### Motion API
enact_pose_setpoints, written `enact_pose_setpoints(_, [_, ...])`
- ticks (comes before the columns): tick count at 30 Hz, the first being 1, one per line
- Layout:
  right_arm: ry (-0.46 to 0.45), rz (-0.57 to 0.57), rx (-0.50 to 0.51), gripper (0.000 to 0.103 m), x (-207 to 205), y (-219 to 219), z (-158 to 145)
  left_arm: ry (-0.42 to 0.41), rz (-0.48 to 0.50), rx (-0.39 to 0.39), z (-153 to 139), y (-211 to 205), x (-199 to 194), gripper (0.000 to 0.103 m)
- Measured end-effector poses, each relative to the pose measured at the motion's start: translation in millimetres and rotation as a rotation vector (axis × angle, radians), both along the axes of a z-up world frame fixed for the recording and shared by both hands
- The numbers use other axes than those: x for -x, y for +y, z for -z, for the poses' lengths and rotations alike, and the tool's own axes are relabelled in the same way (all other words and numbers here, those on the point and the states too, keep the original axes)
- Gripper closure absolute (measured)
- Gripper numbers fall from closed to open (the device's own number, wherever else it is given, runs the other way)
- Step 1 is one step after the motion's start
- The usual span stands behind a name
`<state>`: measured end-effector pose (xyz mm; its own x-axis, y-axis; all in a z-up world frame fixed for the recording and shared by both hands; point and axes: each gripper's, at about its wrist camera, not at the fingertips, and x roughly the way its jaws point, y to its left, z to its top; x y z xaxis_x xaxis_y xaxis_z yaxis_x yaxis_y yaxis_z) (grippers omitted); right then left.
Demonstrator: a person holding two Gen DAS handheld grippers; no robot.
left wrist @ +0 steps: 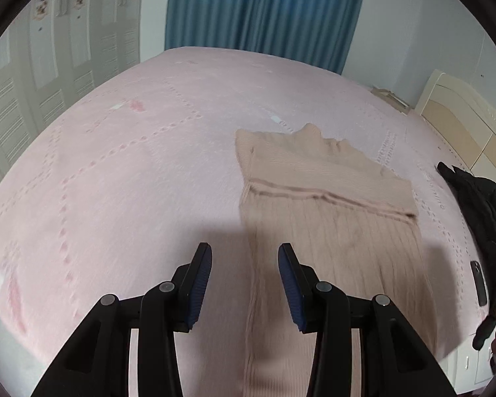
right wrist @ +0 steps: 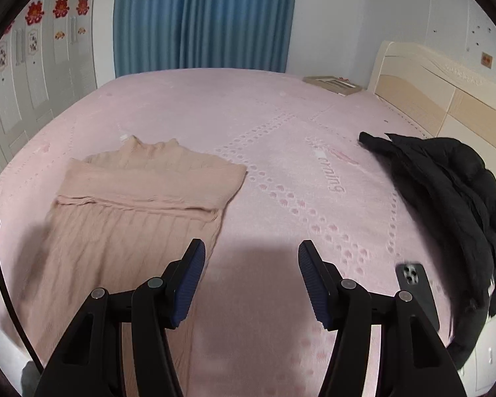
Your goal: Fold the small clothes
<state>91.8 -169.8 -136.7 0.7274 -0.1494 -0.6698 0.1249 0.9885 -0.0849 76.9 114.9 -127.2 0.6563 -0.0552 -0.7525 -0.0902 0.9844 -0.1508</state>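
Blue-padded fingers (left wrist: 200,281) of the left hand-held gripper (left wrist: 244,251) are standing spread apart at 6 o'clock in the left wrist view, released and grasping nothing, hovering over the left edge of the beige ribbed sweater (left wrist: 320,205). That sweater is lying flat on the pink bed (left wrist: 115,165), its collar pointing toward 12 o'clock and a band, seemingly the sleeves, lying folded across the chest. From the right wrist view, the right hand-held gripper (right wrist: 251,248) is likewise hanging released with its jaws wide, holding nothing, above bare bedspread just beside the sweater's (right wrist: 132,205) right edge, which is sitting toward 9 o'clock. A black jacket (right wrist: 446,205) is lying heaped at 3 o'clock, and a dark phone (right wrist: 416,291) is resting face down near it, at about 4 o'clock. Blue curtains (right wrist: 201,16) are hanging at 12 o'clock.
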Motion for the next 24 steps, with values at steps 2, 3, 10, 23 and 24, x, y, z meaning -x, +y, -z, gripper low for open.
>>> enact_pose_setpoints(2, [0.018, -0.004, -0.007, 0.045, 16.0, 6.7, 0.7, 0.011, -0.018, -0.016, -0.8, 4.0, 19.0, 0.063])
enact_pose_setpoints(3, [0.024, -0.006, -0.008, 0.045, 22.7, 9.5, 3.0, 0.027, -0.021, -0.008, 1.5, 5.3, 28.1, 0.06])
enact_pose_setpoints(10, [0.1, -0.049, -0.123, 0.045, 72.9, 34.7, 47.7, 0.1, 0.018, 0.057, 42.6, -8.2, 72.1, 0.052])
enact_pose_setpoints(23, [0.241, -0.034, -0.22, 0.037, 77.3, 49.0, 124.7, 0.185, 0.031, 0.072, 103.6, -29.3, 78.3, 0.037])
enact_pose_setpoints(24, [0.26, -0.024, -0.227, 0.04, 73.5, 48.1, 129.0, 0.187, 0.031, 0.061, 104.2, -31.5, 76.2, 0.038])
